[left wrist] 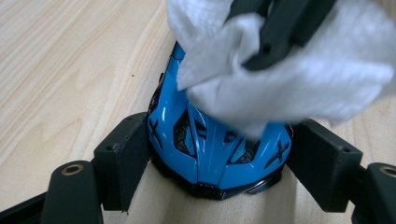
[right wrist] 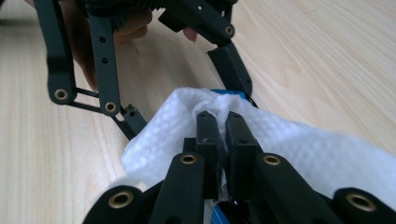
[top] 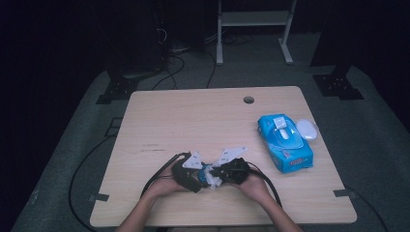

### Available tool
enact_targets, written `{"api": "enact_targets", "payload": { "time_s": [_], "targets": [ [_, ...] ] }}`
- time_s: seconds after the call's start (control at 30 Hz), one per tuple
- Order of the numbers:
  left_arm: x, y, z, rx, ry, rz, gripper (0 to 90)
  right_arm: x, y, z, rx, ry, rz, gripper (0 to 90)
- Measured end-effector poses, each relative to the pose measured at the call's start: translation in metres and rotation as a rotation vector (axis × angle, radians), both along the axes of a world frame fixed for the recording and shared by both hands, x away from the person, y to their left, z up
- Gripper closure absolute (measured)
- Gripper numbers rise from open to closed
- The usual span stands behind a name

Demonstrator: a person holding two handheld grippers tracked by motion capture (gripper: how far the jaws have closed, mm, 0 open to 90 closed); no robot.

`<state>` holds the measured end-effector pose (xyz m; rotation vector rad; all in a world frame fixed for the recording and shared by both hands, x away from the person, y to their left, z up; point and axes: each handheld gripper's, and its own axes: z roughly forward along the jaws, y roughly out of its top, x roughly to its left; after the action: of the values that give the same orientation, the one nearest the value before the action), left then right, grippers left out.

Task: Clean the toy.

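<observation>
Toy car (left wrist: pixel 217 149) sits clamped by the left gripper (left wrist: pixel 219 154) (steadying it) — the right gripper (right wrist: pixel 223 126), pinching a wipe (right wrist: pixel 299 154), can rub its roof.

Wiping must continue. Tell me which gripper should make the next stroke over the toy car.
Right. The right gripper already pinches the white wipe on the blue toy car; the left gripper clamps the car's sides, steadying it.

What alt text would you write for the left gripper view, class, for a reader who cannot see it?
A blue toy car sits on a wooden table, clamped at its sides between the left gripper's two black jaws. From above, the right gripper presses a white wipe onto the car's roof.
</observation>
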<state>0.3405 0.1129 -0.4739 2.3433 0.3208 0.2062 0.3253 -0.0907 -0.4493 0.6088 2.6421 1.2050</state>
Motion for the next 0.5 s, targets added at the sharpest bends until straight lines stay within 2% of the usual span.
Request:
{"api": "enact_targets", "payload": {
  "time_s": [0.13,0.2,0.27,0.33,0.37,0.47,0.5],
  "targets": [
    [-0.001,-0.001,0.0,0.008,-0.003,0.002,24.4,-0.001,0.003,0.001,-0.025,-0.01,0.009,85.1],
    [-0.001,-0.002,0.0,0.007,-0.003,0.003,24.4,-0.002,0.016,-0.003,-0.034,-0.008,0.036,85.3],
    [-0.001,-0.002,0.0,0.004,-0.002,0.003,24.5,-0.002,0.026,-0.005,-0.047,-0.028,0.057,85.3],
    [0.0,-0.001,0.001,0.007,-0.002,-0.001,24.5,-0.001,0.03,-0.005,-0.053,-0.033,0.067,85.3],
    [0.0,0.0,0.0,0.003,0.0,0.0,24.5,0.0,0.033,-0.004,-0.071,-0.04,0.079,85.3],
    [0.0,0.0,0.0,0.002,-0.002,0.0,24.5,0.0,0.03,-0.003,-0.072,-0.043,0.066,85.4],
    [0.0,0.0,0.0,0.002,-0.004,-0.001,24.5,0.002,0.02,-0.001,-0.066,-0.039,0.044,85.4]
  ]
}}
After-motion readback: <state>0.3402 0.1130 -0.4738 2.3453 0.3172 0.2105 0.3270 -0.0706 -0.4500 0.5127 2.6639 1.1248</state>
